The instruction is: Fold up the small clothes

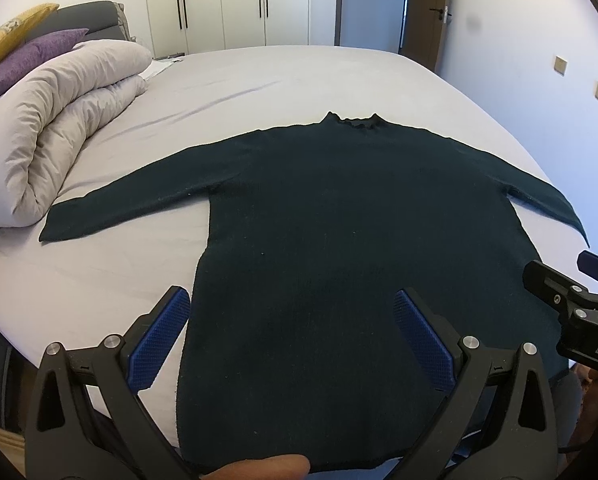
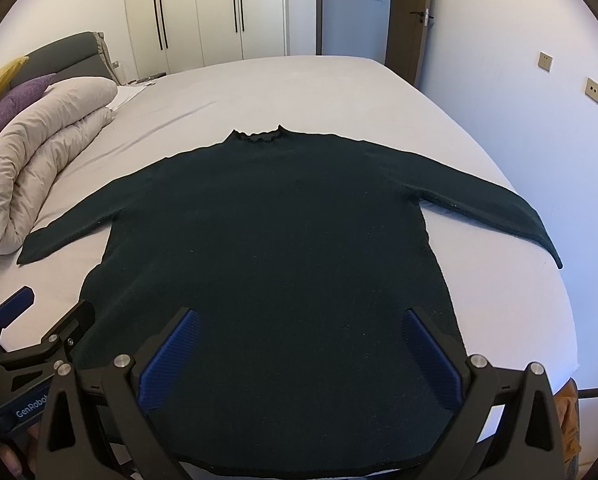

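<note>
I hold my left gripper (image 1: 291, 336) and my right gripper (image 2: 299, 352) side by side above the near hem of the sweater (image 1: 339, 208), both with fingers spread wide apart and nothing between them. I carry them that way because I judge no fold has begun: the garment lies flat and whole, so each tool hangs ready to come down on an edge. The left one sits over the near left side of the body, the right one over the near right, which suits taking the two sides at once.

The dark sweater is spread on the bed (image 1: 99, 288) with its hem toward me and its neck (image 1: 353, 120) far, so I can fold away from myself. Its left sleeve (image 1: 111, 212) runs out to the left and its right sleeve (image 2: 499, 212) reaches almost to the bed's right edge; laid open like this, both can be turned in over the body first.

Farther off on the left a rolled duvet (image 1: 59, 128) lies near the left cuff, with a purple pillow (image 1: 27, 60) behind it. Beyond the bed stand the wardrobe doors (image 2: 203, 12).
</note>
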The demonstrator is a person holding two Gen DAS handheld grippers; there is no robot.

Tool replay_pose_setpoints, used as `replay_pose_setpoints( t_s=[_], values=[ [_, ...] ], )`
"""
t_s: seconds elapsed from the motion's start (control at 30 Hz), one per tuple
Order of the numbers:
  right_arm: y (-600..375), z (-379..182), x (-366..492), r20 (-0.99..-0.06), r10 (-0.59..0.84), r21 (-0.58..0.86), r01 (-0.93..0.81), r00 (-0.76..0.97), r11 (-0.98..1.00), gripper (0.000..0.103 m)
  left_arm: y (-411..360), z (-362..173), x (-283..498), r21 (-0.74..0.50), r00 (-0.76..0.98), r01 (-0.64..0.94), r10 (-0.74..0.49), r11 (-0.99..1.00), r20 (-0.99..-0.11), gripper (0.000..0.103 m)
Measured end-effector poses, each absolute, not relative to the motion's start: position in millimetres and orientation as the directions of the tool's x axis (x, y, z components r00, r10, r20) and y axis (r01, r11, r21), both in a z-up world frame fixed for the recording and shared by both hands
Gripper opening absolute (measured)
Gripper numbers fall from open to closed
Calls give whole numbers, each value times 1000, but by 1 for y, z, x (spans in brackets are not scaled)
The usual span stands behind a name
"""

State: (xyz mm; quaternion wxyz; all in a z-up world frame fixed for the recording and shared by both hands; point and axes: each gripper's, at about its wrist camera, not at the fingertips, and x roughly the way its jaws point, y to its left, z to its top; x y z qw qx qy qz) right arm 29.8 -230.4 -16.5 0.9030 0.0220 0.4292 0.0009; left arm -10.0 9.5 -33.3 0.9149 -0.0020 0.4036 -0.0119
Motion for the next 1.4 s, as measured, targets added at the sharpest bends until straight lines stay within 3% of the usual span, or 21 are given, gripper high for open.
replay_pose_setpoints(
  t_s=[1.4],
  values=[
    [-229, -16, 30, -774, 22, 44, 20, 632, 999, 103, 11, -26, -4, -17, 673, 10, -20, 1000, -740, 103]
  ],
)
